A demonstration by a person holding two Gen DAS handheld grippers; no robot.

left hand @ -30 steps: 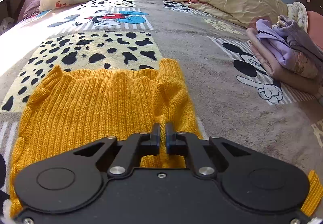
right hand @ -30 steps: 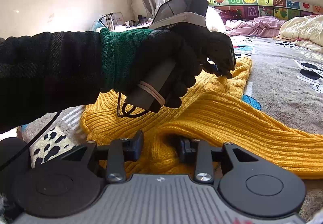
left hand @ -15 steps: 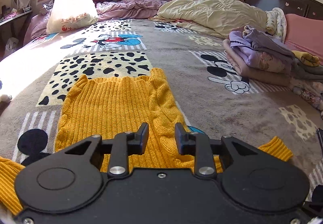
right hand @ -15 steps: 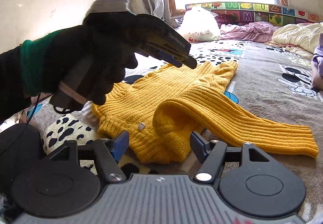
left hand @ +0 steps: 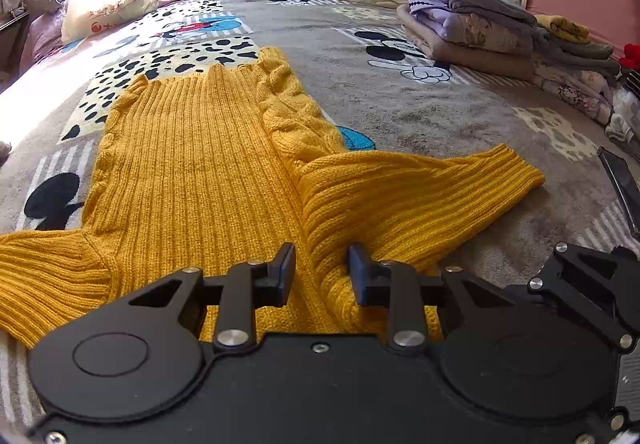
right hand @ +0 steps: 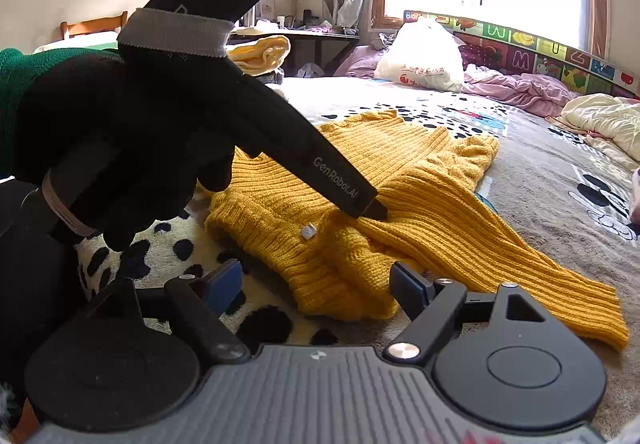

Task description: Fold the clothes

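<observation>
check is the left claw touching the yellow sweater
Touching. In the right wrist view the left claw has its tip pressed into the yellow sweater near the collar.

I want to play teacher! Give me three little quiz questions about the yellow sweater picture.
1. True or false: the left gripper is clamped shut on the yellow sweater.
2. What lies under the sweater? A) a wooden floor B) a cartoon-print blanket C) a table
3. Fill in: the folded clothes pile sits to the sweater's ____ in the left wrist view.

Key: 1 false; 2 B; 3 right.
</observation>
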